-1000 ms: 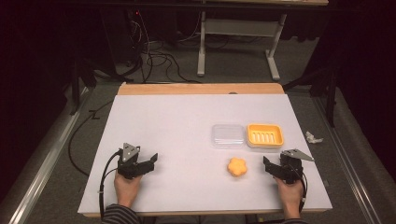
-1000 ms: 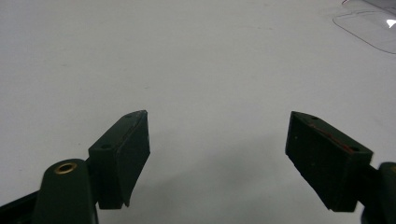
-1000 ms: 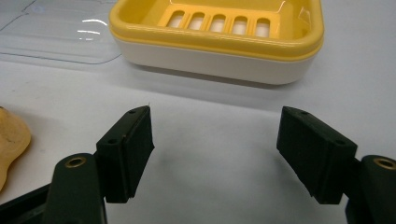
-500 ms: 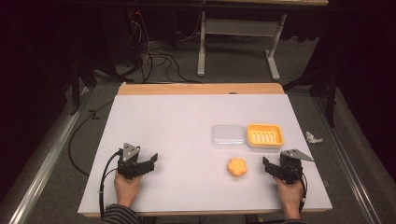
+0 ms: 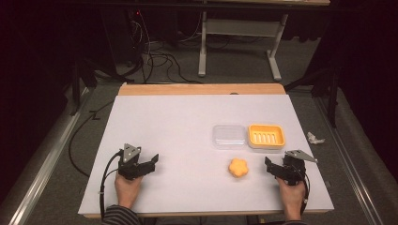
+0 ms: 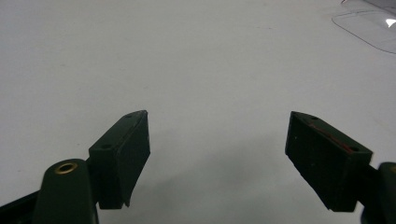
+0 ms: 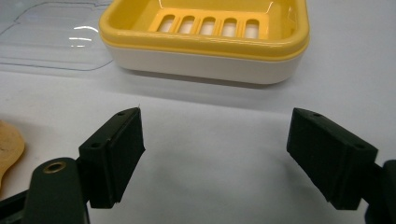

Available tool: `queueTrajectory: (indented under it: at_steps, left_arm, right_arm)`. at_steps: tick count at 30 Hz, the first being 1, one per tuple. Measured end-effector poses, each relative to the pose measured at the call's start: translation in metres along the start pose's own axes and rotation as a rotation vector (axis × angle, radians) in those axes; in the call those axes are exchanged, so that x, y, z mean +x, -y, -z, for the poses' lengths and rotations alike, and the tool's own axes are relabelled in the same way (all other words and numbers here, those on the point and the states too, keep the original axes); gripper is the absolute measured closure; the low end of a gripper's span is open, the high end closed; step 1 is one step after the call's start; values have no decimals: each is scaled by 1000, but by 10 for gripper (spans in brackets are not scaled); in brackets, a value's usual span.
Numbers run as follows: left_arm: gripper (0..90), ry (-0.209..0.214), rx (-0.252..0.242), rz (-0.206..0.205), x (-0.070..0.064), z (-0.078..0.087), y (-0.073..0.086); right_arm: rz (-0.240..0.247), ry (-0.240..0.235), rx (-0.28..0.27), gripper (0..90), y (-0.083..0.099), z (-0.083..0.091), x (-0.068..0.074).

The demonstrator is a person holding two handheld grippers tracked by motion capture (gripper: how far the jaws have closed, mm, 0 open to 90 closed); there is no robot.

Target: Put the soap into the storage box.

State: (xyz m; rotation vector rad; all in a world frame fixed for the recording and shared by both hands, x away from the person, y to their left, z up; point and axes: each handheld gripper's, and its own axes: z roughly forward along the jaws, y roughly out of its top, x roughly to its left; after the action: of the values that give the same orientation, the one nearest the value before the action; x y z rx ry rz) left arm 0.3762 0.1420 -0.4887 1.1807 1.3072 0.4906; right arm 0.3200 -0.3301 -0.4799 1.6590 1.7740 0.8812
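High view: orange flower-shaped soap (image 5: 238, 168) lies flat on the white table (image 5: 187, 122), near the front edge, right of centre. Roughly round, no clear long axis, no pointing direction to call. Yellow soap dish (image 5: 266, 136) sits behind it, long axis running left-right across the table, slotted tray facing up. Clear lid (image 5: 229, 136) lies just beside the dish on its left, touching or nearly so, can't tell which.

Right hand-held gripper (image 5: 269, 165) is just right of the soap, apart from it, jaws spread wide and holding nothing. Right gripper view: jaws face the dish's long side (image 7: 205, 56), soap's edge (image 7: 9, 149) at far left.

Left hand-held gripper (image 5: 154, 160) rests near the front-left, well apart from everything, jaws also spread and empty, pointing right. Left gripper view: bare table, lid corner (image 6: 369, 28) top right.

Left half and far side of the table are open. Both hands grip from behind, forearms entering over the front edge.
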Motion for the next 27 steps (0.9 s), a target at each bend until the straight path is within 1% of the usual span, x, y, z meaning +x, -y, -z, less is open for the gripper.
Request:
queueTrajectory:
  at_steps: [2, 3, 4, 8, 11, 12, 13, 14, 15, 16, 18, 20, 21, 23, 24, 27]
  left_arm:
    - [227, 0, -2, 3, 0, 0, 0]
    - [226, -2, -1, 0, 0, 0, 0]
    - [227, -3, -1, 0, 0, 0, 0]
    - [227, -6, 1, 5, 0, -1, 0]
    - [227, -6, 2, 0, 0, 0, 0]
    - [227, -5, 1, -1, 0, 0, 0]
    - [227, -5, 1, -1, 0, 0, 0]
    - [227, -5, 1, -1, 0, 0, 0]
    - [227, -4, 1, -2, 0, 0, 0]
    - [226, -3, -2, 1, 0, 0, 0]
    - [226, -2, -2, 1, 0, 0, 0]
    - [226, -2, -3, 0, 0, 0, 0]
    - [226, -2, -4, 0, 0, 0, 0]
    - [226, -2, -4, -1, 0, 0, 0]
    - [225, -1, -3, 0, 0, 0, 0]
    - [225, -2, -4, 0, 0, 0, 0]
  right_arm:
    - [7, 0, 7, 156, 0, 0, 1]
    - [24, -10, 5, 156, -1, 1, 2]
    - [30, -16, 4, 156, -1, 1, 3]
    - [39, -43, 1, 161, -2, 3, 3]
    - [48, -50, -5, 166, -3, 7, 4]
    - [62, -58, -11, 171, -5, 11, 7]
    - [58, -64, -9, 175, -6, 13, 9]
    - [71, -68, -12, 180, -6, 14, 10]
    - [71, -68, -12, 180, -6, 14, 10]
    - [70, -80, -12, 189, -6, 18, 14]
    - [79, -92, -10, 191, -7, 20, 16]
    - [79, -96, -9, 195, -7, 21, 17]
    - [88, -107, -10, 204, -7, 23, 19]
    - [92, -112, -9, 211, -7, 24, 20]
    - [101, -122, -9, 224, -7, 26, 23]
    - [107, -141, -9, 250, -7, 29, 27]
